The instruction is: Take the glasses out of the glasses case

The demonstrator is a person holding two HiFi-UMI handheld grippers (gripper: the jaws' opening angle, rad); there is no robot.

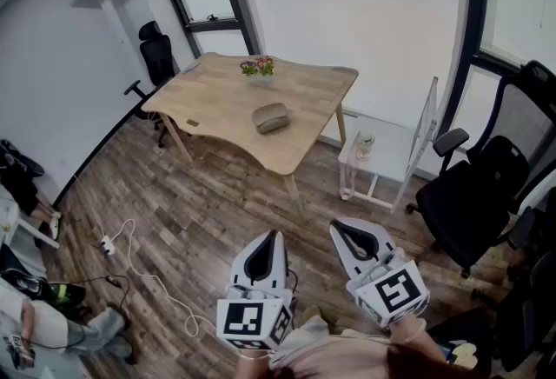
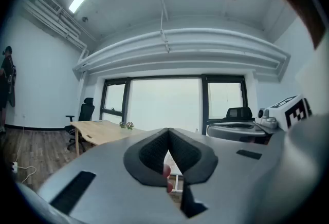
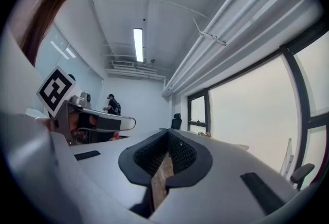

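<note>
Glasses case (image 1: 271,117): appears closed, contents not visible; lies on wooden table (image 1: 217,95), well ahead of both tools. Left gripper (image 1: 268,251), right gripper (image 1: 347,236): jaws pressed together, nothing between.

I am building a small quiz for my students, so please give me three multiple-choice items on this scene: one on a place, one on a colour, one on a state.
1. The glasses case lies:
A. on the wooden table
B. on the floor
C. on a window sill

2. The office chair beside the white side table is:
A. red
B. black
C. white

3. The fingers of the left gripper and right gripper are:
A. wide apart
B. shut on the case
C. together, empty

Key:
1 A, it rests mid-table near the flowers.
2 B, its seat and back are black.
3 C, each gripper view shows them meeting with nothing held.
</note>
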